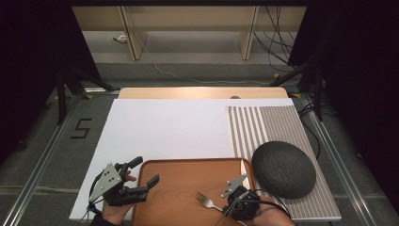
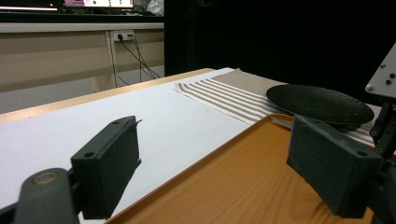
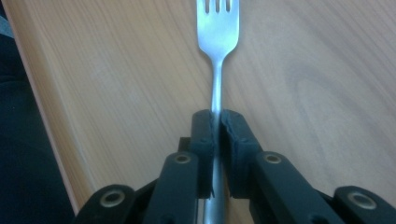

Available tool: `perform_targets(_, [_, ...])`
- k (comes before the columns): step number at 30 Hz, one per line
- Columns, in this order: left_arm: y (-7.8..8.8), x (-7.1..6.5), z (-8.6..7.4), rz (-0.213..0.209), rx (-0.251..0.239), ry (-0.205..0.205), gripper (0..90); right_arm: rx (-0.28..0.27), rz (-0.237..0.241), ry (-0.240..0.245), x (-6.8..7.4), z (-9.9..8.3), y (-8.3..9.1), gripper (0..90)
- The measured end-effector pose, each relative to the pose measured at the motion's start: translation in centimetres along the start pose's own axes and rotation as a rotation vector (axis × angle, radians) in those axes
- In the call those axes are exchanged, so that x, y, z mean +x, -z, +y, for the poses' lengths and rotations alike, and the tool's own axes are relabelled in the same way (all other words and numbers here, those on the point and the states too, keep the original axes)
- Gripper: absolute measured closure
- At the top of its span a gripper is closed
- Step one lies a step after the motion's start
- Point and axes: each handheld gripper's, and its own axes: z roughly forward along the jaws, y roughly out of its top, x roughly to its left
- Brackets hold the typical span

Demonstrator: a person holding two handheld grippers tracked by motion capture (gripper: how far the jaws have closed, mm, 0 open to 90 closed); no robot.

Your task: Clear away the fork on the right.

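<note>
The right tool [image 3: 216, 122] is pinching a fork [image 3: 217, 32] by its handle, low over the wooden tray [image 1: 179, 188] (fork not yet placed). The left tool [image 1: 146, 174] is hovering open and empty beside the tray's left edge.

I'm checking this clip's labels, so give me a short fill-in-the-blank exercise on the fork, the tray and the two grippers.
1. The right gripper has its jaws closed on the handle of the ____.
2. The fork lies over the wooden ____.
3. The left gripper has its jaws ____, with nothing between them.
4. The dark round plate rests on the ____ placemat.

Missing words: fork; tray; open; striped
</note>
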Motion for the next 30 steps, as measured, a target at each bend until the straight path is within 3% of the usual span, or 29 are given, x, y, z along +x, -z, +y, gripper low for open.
perform_targets(3, [0.0,0.0,0.0,-0.001,0.0,0.002,16.2,-0.027,-0.002,0.002,0.1,0.1,0.2,61.7])
perform_targets(4, [0.0,0.0,0.0,0.0,0.0,0.002,16.2,-0.027,-0.002,0.002,0.1,0.1,0.2,61.7])
perform_targets(5, [0.0,0.0,0.0,0.0,0.0,0.001,16.2,-0.068,-0.02,0.018,0.4,0.3,0.3,52.4])
perform_targets(6, [0.0,0.0,0.0,0.0,0.001,0.001,16.2,-0.084,-0.037,0.032,0.5,0.4,0.4,49.3])
perform_targets(10, [0.0,0.0,0.0,0.001,0.0,0.0,16.2,-0.143,-0.037,0.073,1.0,0.6,0.5,43.3])
perform_targets(12, [0.0,0.0,0.0,0.001,0.001,0.0,16.2,-0.149,-0.041,0.11,1.5,0.7,0.4,41.3])
perform_targets(15, [0.0,0.0,0.0,0.002,0.0,0.0,16.2,-0.15,-0.034,0.123,2.0,0.9,0.1,39.9])
perform_targets(17, [0.0,0.0,0.0,0.002,0.0,0.0,16.2,-0.145,-0.038,0.135,2.2,1.0,-0.2,41.9])
perform_targets(22, [0.0,0.0,0.0,0.001,0.001,0.0,16.2,-0.13,-0.032,0.172,2.4,1.1,-0.5,58.3])
perform_targets(26, [0.0,0.0,0.0,0.001,0.001,0.0,16.2,-0.129,-0.05,0.175,2.6,1.2,-0.7,70.5])
perform_targets(30, [0.0,0.0,0.0,0.0,0.002,0.001,16.2,-0.089,-0.054,0.179,2.4,1.2,-0.9,79.0])
